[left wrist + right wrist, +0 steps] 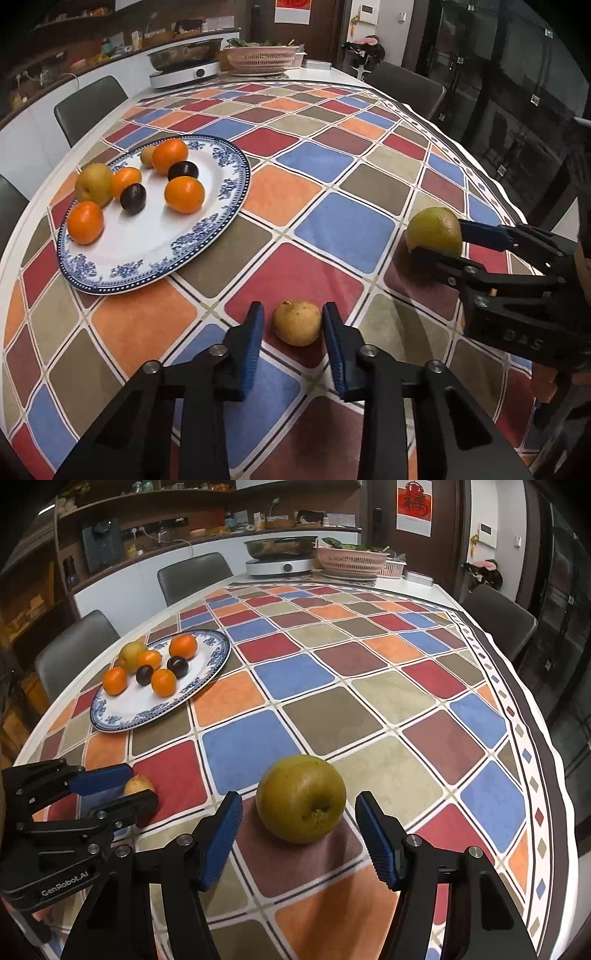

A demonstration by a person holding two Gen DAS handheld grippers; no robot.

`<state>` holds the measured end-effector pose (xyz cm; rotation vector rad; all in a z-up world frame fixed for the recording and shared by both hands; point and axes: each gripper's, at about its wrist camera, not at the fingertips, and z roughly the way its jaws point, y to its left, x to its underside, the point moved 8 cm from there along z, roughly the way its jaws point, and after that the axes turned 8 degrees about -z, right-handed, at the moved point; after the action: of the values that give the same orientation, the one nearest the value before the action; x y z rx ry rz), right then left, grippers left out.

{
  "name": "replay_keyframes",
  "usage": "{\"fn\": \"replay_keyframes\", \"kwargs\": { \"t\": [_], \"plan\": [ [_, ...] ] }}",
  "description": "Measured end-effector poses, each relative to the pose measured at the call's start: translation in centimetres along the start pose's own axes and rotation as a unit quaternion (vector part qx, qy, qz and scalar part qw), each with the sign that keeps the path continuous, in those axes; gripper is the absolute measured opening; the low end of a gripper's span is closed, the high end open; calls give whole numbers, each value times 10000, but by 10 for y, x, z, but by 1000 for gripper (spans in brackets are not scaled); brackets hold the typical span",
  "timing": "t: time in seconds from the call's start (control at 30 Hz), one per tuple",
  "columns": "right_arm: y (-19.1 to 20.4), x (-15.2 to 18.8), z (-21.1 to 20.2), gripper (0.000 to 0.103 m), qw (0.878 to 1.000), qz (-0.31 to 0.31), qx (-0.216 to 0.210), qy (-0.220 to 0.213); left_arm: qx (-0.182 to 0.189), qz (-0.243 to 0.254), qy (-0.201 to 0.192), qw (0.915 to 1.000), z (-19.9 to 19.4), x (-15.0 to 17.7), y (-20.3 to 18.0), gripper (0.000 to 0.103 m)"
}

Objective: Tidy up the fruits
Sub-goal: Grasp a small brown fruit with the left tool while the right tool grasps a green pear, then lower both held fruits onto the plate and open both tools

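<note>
A small yellow-brown pear (297, 322) lies on the checked tablecloth between the open fingers of my left gripper (293, 314); the right finger is close to it, the left one apart. It also shows in the right wrist view (137, 785) inside the left gripper (142, 783). A large green-yellow pear (301, 798) sits between the open fingers of my right gripper (295, 805), not touched; it also shows in the left wrist view (435, 230) with the right gripper (437, 236) around it. A blue-and-white plate (192, 236) holds oranges, dark plums and pears.
The plate (122, 716) lies at the table's left side. An electric hotpot (282, 555) and a pink basket (351, 563) stand at the far end. Grey chairs (194, 574) surround the table. The table edge (550, 738) runs close on the right.
</note>
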<state>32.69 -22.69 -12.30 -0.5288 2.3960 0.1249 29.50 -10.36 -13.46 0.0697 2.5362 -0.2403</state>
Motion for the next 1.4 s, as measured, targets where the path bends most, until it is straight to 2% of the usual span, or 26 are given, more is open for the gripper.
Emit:
{"fn": "replay_keyframes", "kwargs": {
  "t": [0.07, 0.17, 0.63, 0.83, 1.4],
  "plan": [
    [-1, 0, 3, 56, 10000, 33, -39, 31, -2, 6, 11, 10000, 1, 0, -1, 29],
    [-3, 0, 8, 52, 9999, 133, -84, 70, 23, -24, 28, 10000, 2, -2, -2, 28],
    [9, 0, -5, 51, 9998, 154, -141, -46, 134, -110, -119, 9998, -12, -6, 4, 28],
    [23, -5, -24, 51, 9996, 65, -190, -185, 164, -113, -326, 9993, -33, -7, 8, 28],
    [80, -29, -72, 52, 9967, -68, -499, -638, -72, -373, -952, 9947, -106, -7, 48, 28]
  ]
}}
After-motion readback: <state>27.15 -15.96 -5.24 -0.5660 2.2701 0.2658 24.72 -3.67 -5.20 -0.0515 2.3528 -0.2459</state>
